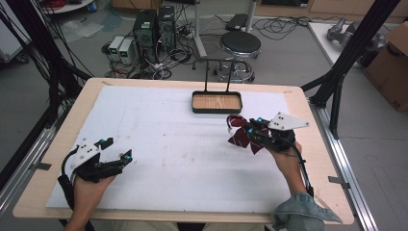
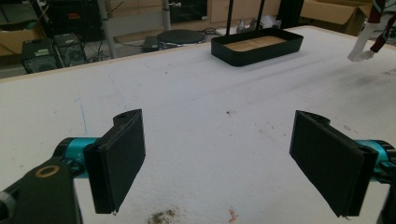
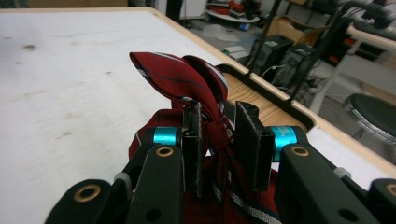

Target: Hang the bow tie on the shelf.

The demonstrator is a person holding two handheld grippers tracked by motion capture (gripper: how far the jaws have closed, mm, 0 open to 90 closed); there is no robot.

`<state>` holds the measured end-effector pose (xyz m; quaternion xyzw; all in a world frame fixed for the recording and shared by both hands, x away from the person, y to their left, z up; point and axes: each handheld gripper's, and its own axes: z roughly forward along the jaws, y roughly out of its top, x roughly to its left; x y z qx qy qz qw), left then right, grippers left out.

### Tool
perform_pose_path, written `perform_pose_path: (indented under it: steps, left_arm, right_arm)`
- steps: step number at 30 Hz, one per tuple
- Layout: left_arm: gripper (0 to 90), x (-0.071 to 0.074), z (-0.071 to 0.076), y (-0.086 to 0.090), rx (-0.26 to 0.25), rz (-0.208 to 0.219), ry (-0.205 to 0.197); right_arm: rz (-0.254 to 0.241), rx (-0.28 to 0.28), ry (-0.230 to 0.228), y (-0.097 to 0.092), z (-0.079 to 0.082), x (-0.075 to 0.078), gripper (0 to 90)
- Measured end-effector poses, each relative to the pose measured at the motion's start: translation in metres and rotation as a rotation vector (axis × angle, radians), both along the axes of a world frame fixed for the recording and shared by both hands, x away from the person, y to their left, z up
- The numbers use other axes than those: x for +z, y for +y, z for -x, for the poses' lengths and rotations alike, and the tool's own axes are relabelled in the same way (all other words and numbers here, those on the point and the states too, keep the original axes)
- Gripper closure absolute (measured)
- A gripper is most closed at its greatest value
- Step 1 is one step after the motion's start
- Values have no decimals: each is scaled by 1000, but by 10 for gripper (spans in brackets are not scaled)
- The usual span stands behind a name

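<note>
A dark red striped bow tie (image 1: 239, 133) hangs in my right gripper (image 1: 251, 126), lifted off the white sheet at the right of the table. In the right gripper view the jaws pinch the knot of the bow tie (image 3: 187, 81), with one loop sticking up above them. A black tray with a wooden floor (image 1: 217, 109) stands at the back centre, just beyond the bow tie. My left gripper (image 1: 118, 148) rests low at the front left, open, with bare sheet between its pads (image 2: 119, 158). A white end of the bow tie (image 2: 362, 49) dangles at the far right of the left gripper view.
A white sheet (image 1: 173, 144) covers the wooden table (image 1: 33, 187). A thin black stand (image 1: 217, 72) rises behind the tray. Off the back edge are a round stool (image 1: 240, 44) and computer towers (image 1: 154, 29). Black frame posts (image 1: 353, 48) stand at the right.
</note>
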<state>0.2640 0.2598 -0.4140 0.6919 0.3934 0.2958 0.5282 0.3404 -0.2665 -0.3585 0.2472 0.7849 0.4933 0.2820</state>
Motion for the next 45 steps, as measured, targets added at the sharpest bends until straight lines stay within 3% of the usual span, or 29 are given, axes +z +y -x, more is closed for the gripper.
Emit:
perform_pose_path:
  steps: [1, 2, 4, 8, 15, 18, 21, 25, 26, 28, 30, 33, 38, 45]
  left_arm:
    - [185, 0, 0, 0, 0, 0, 1]
    - [185, 0, 0, 0, 1, 2, 0]
    - [185, 0, 0, -1, -3, -1, -3]
    - [185, 1, 0, -1, -6, -9, -7]
    - [185, -1, -2, -1, -6, -5, -1]
    - [185, -2, -2, -1, -7, -4, 3]
    - [185, -2, -2, -1, -7, -6, 0]
    - [185, -1, -2, -1, -9, -7, -1]
    - [185, -1, -2, -1, -9, -6, 0]
    - [185, -1, -2, 0, -8, -3, -2]
    - [185, -1, -2, 0, -8, -4, -2]
    - [185, -2, -2, 0, -9, -1, 1]
    - [185, -1, -2, 1, -9, -2, 0]
    - [185, -1, -2, 2, -8, 4, 1]
  right_arm:
    - [-6, -6, -13, -1, -3, 1, 725]
    - [-20, -17, 14, -1, -5, 2, 725]
    - [-25, -44, 18, -3, -10, 3, 725]
    - [-32, -84, -7, -9, -23, 4, 725]
    - [-62, -132, -4, -15, -42, 6, 725]
    - [-58, -143, -4, -15, -50, 12, 725]
    - [-52, -159, -34, -14, -60, 19, 725]
    - [-69, -188, -26, -13, -73, 25, 725]
    - [-75, -193, -51, -13, -76, 25, 725]
    - [-105, -210, -37, -16, -81, 25, 725]
    - [-105, -224, -36, -17, -87, 24, 725]
    - [-149, -229, -51, -16, -92, 25, 725]
    - [-163, -249, -88, -9, -99, 28, 726]
    - [-173, -281, -89, -7, -110, 32, 725]
